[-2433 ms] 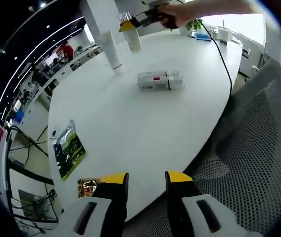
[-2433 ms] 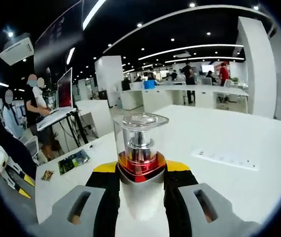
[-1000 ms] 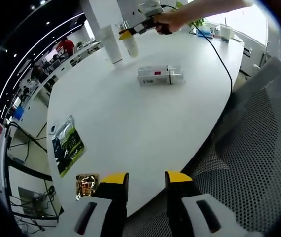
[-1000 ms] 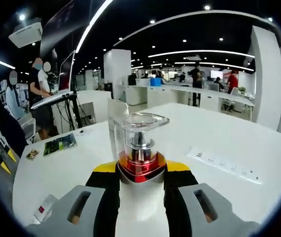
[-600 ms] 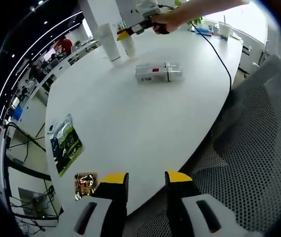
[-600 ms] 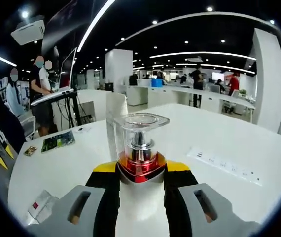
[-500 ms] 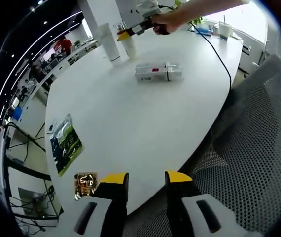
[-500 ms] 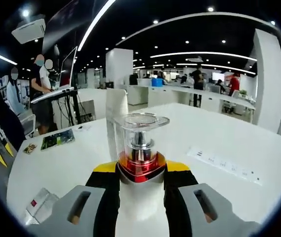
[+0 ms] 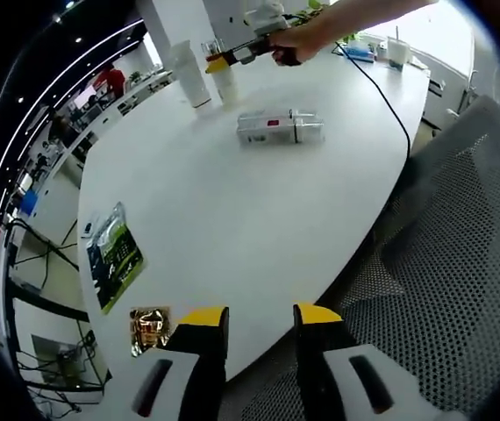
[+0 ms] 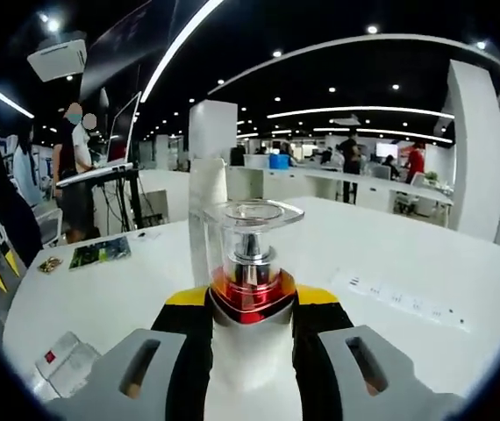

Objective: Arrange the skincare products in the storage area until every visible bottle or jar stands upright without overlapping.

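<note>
My right gripper is shut on a white pump bottle with a clear cap and red collar, held upright. In the left gripper view the same bottle hangs at the table's far side, just right of a tall white tube that stands upright. That tube rises right behind the bottle in the right gripper view. A silvery boxed product lies flat on the table, and its end shows low on the left. My left gripper is open over the table's near edge, holding nothing.
On the white table lie a green packet and a gold packet near my left gripper. A mesh chair stands at the right. A cable trails across the table. A recessed power strip lies beyond the bottle.
The right gripper has carried the pump bottle leftward, close beside the white tube. The left gripper stays open; its view has shifted slightly.
</note>
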